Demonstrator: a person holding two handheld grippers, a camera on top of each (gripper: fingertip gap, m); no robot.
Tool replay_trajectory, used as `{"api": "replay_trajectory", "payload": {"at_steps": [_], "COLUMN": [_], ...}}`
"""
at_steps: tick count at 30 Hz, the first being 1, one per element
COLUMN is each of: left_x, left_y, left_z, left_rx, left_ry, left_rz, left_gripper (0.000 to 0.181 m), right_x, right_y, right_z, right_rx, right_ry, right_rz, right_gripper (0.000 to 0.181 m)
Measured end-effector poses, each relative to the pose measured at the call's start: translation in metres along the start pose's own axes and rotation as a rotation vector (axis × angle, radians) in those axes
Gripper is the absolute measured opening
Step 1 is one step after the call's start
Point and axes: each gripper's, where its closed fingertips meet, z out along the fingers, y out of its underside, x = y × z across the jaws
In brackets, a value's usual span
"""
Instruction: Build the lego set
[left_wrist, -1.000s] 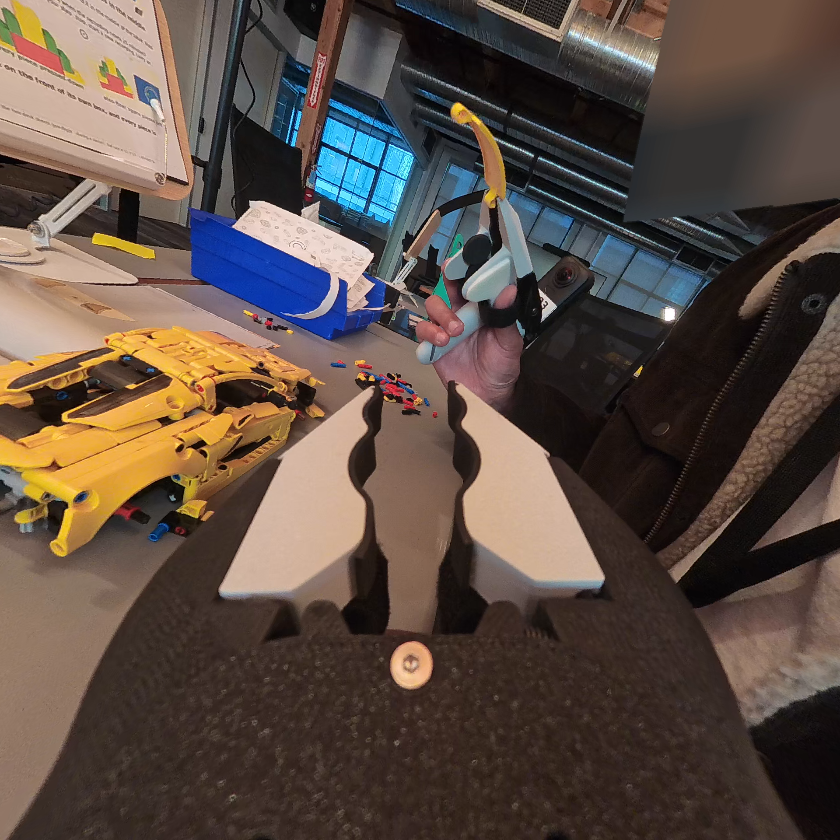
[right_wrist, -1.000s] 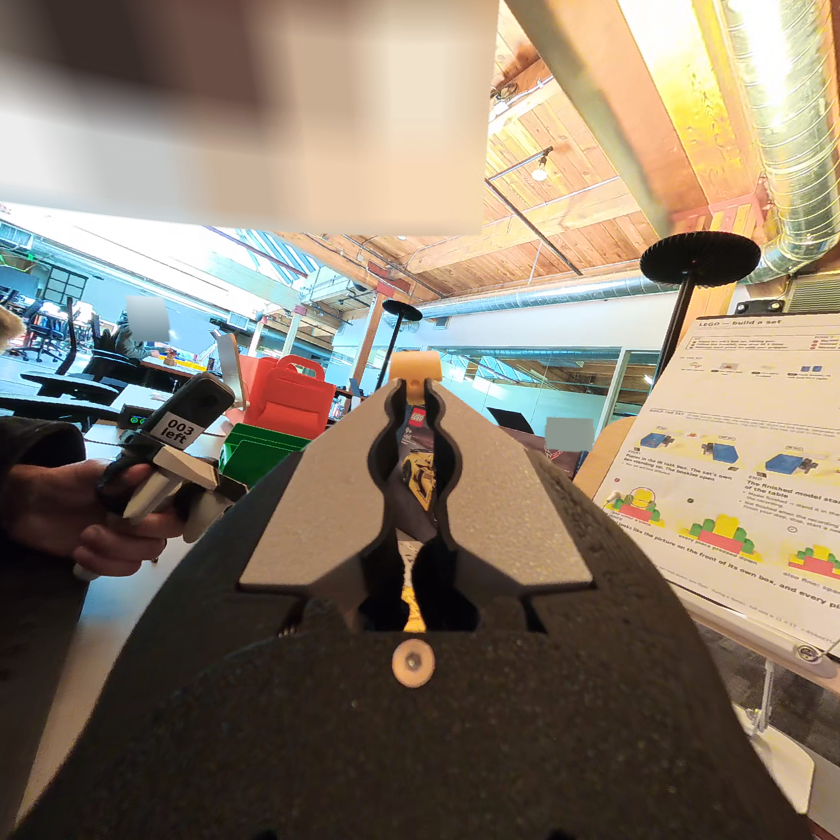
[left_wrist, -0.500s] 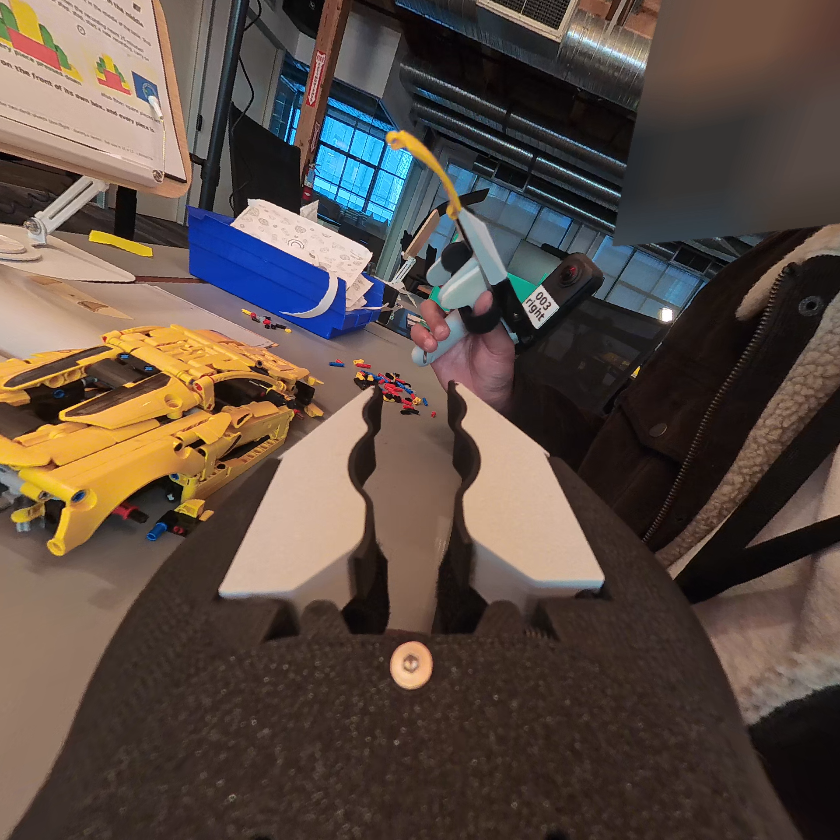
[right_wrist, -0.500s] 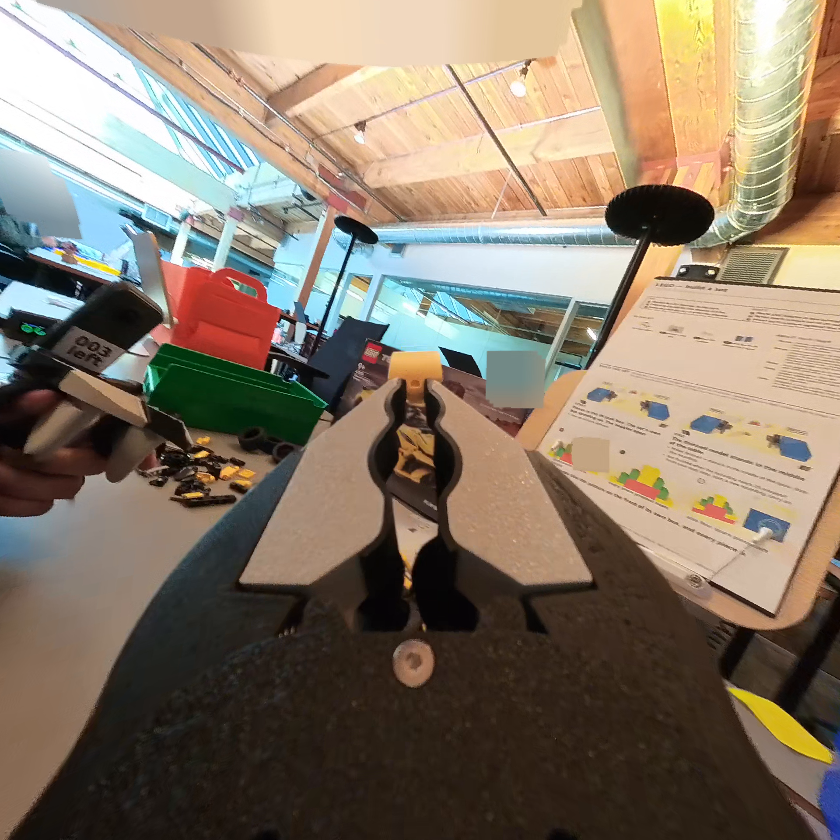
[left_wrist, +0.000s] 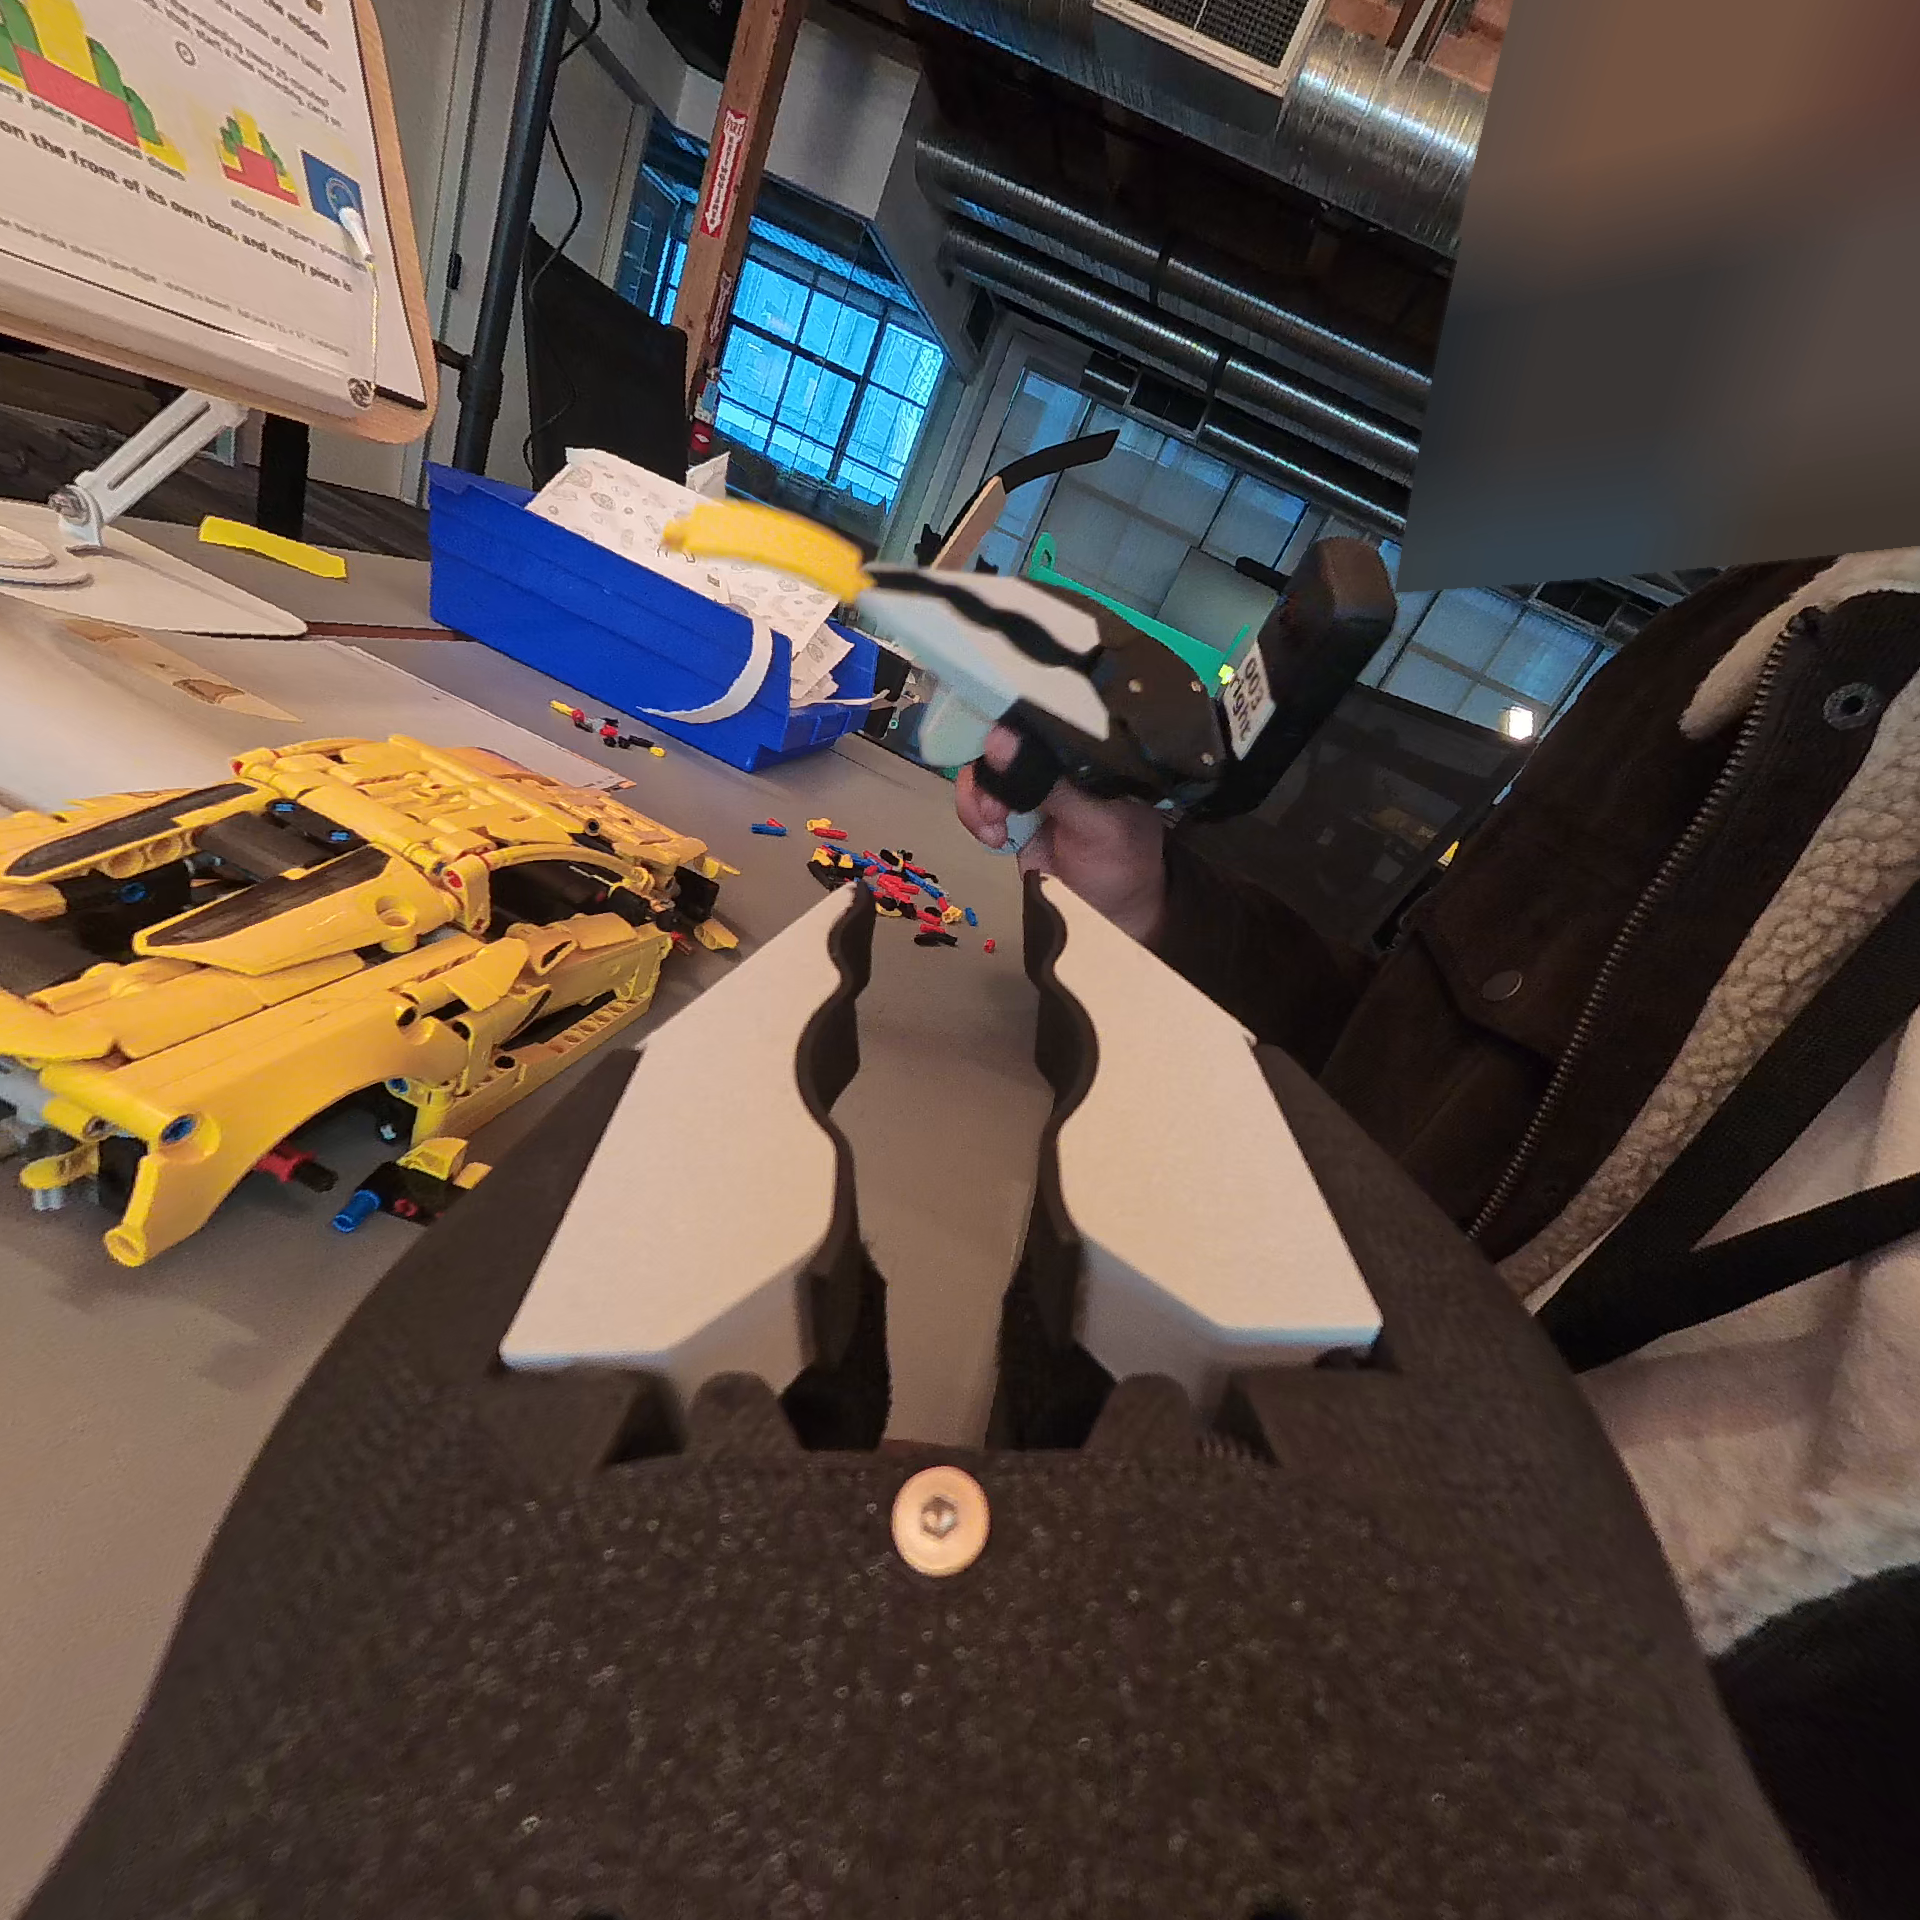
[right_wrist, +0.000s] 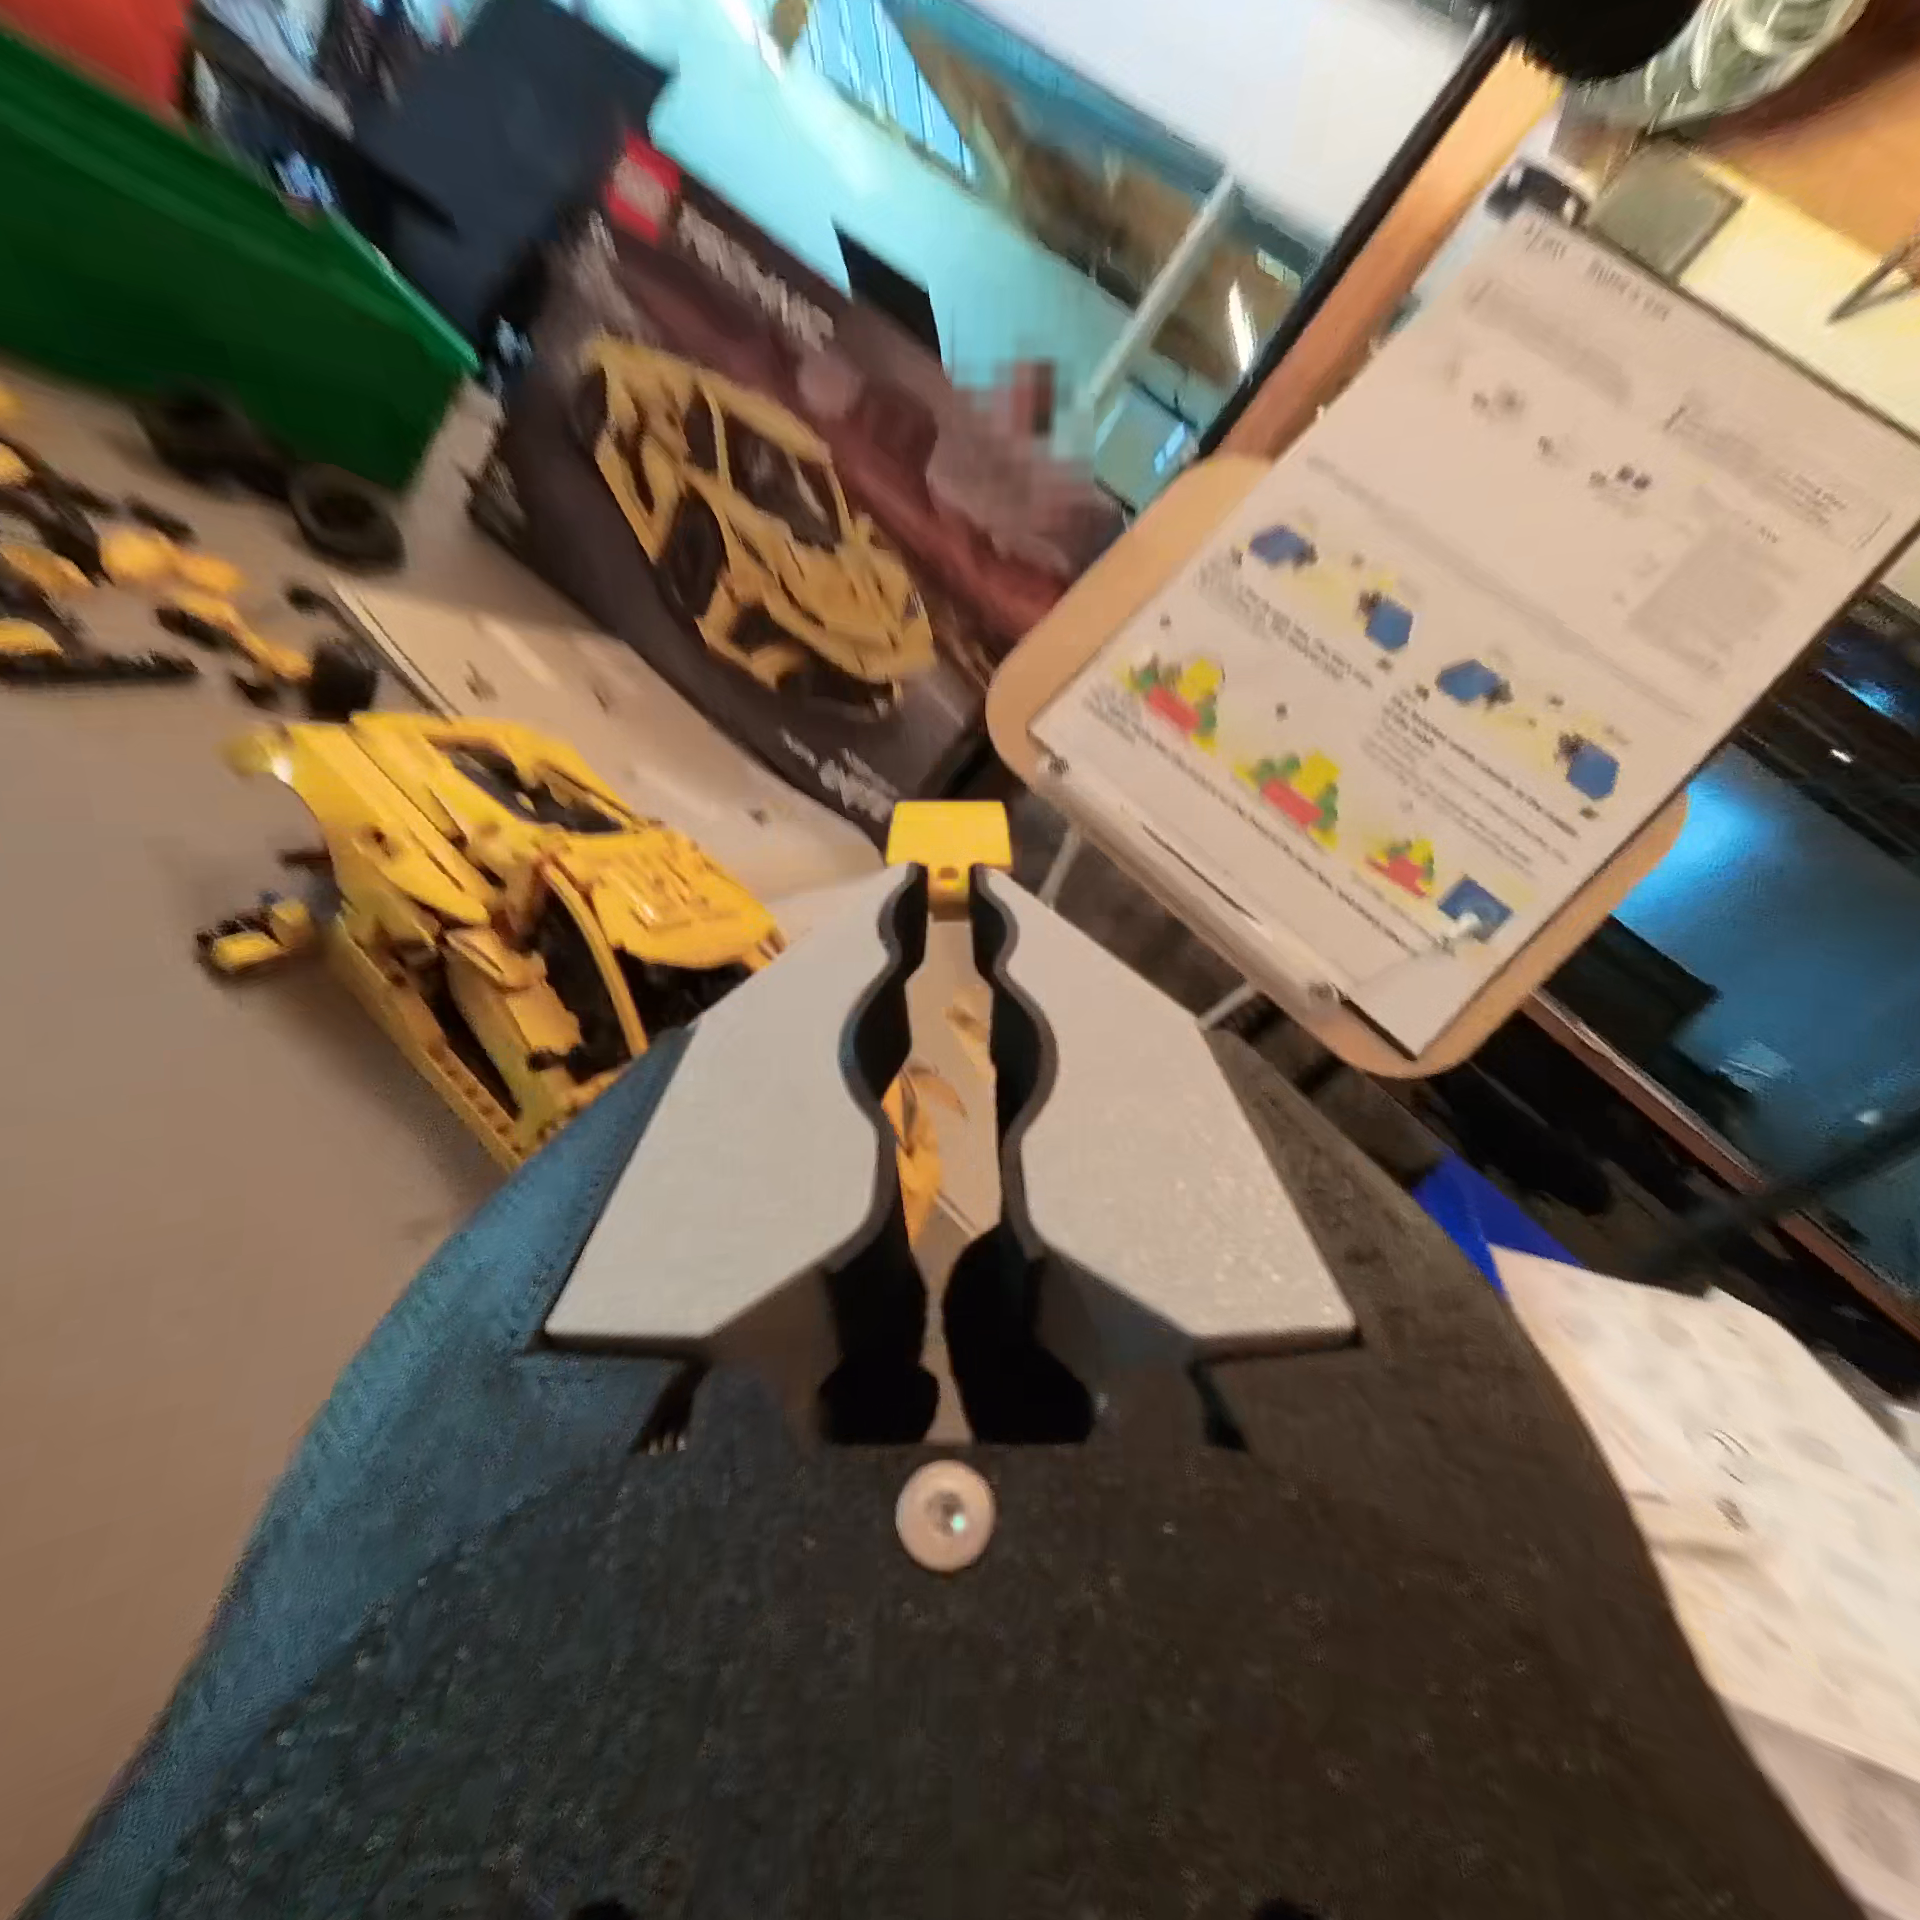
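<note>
Pinching yellow panel (right_wrist: 948, 844) — right gripper (right_wrist: 945, 883) airborne.

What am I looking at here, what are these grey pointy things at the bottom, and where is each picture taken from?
These are two hand-held grabbing tools, one in each of a person's hands, each with a camera looking forward along its two grey fingers.

In the left tool's picture, the left gripper is open and holds nothing. Beyond it you see the person's other hand carrying the right gripper, which pinches a curved yellow piece.

The right tool's own picture, blurred by motion, shows that yellow piece sticking out past its fingertips.

On the grey table lie a half-built yellow toy car, a scatter of small coloured parts, a blue bin with paper in it, the set's box, a green bin and loose black tyres. An instruction board stands beside them.
</note>
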Motion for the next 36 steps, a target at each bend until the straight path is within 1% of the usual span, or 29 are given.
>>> {"api": "replay_trajectory", "payload": {"at_steps": [2,5,7,9,10,12,14,15,16,18,20,21,24,27,28,29,30,31,36], "left_x": [0.000,-0.002,-0.015,-0.038,-0.046,-0.047,-0.053,-0.055,-0.055,-0.050,-0.047,-0.046,-0.039,-0.033,-0.033,-0.035,-0.038,-0.039,-0.044], "left_y": [0.000,-0.001,-0.005,-0.006,-0.005,-0.011,-0.015,-0.017,-0.019,-0.021,-0.027,-0.028,-0.031,-0.026,-0.024,-0.023,-0.022,-0.022,-0.016], "left_z": [0.000,0.000,0.000,0.006,0.013,0.033,0.054,0.065,0.076,0.096,0.110,0.114,0.125,0.130,0.131,0.130,0.128,0.127,0.126], "left_rx": [0.001,0.004,0.028,0.032,0.028,0.036,0.017,0.000,-0.024,-0.062,-0.052,-0.043,-0.041,-0.067,-0.081,-0.084,-0.086,-0.087,-0.122], "left_ry": [0.000,-0.009,-0.080,-0.187,-0.207,-0.156,-0.155,-0.157,-0.152,-0.142,-0.135,-0.137,-0.108,-0.104,-0.118,-0.133,-0.149,-0.152,-0.167], "left_rz": [-0.001,-0.010,-0.060,-0.202,-0.288,-0.419,-0.489,-0.509,-0.521,-0.543,-0.579,-0.598,-0.636,-0.639,-0.635,-0.633,-0.631,-0.628,-0.606], "left_gripper": [0.028,0.028,0.024,0.024,0.024,0.025,0.029,0.036,0.043,0.052,0.054,0.054,0.054,0.053,0.052,0.046,0.035,0.028,0.027], "right_x": [-0.002,-0.004,-0.006,-0.008,-0.010,-0.013,-0.017,-0.021,-0.025,-0.033,-0.039,-0.041,-0.044,-0.050,-0.053,-0.054,-0.055,-0.056,-0.061], "right_y": [0.008,0.013,0.012,0.008,0.006,-0.001,-0.007,-0.008,-0.009,-0.012,-0.016,-0.017,-0.019,-0.017,-0.018,-0.019,-0.020,-0.020,-0.015], "right_z": [0.003,0.005,0.005,0.004,0.004,0.003,0.001,0.001,0.001,0.000,-0.001,-0.002,-0.004,-0.003,-0.004,-0.004,-0.004,-0.004,-0.002], "right_rx": [-0.055,-0.093,-0.088,-0.065,-0.044,0.001,0.035,0.042,0.045,0.059,0.080,0.087,0.097,0.090,0.095,0.100,0.106,0.106,0.086], "right_ry": [0.020,0.049,0.051,0.058,0.055,0.063,0.082,0.092,0.099,0.131,0.146,0.145,0.137,0.131,0.130,0.137,0.146,0.147,0.107], "right_rz": [-0.048,-0.114,-0.146,-0.166,-0.173,-0.198,-0.258,-0.310,-0.374,-0.508,-0.593,-0.605,-0.624,-0.695,-0.723,-0.743,-0.757,-0.764,-0.737], "right_gripper": [0.006,0.006,0.006,0.006,0.006,0.006,0.006,0.006,0.006,0.006,0.006,0.006,0.006,0.007,0.006,0.007,0.007,0.007,0.008]}}
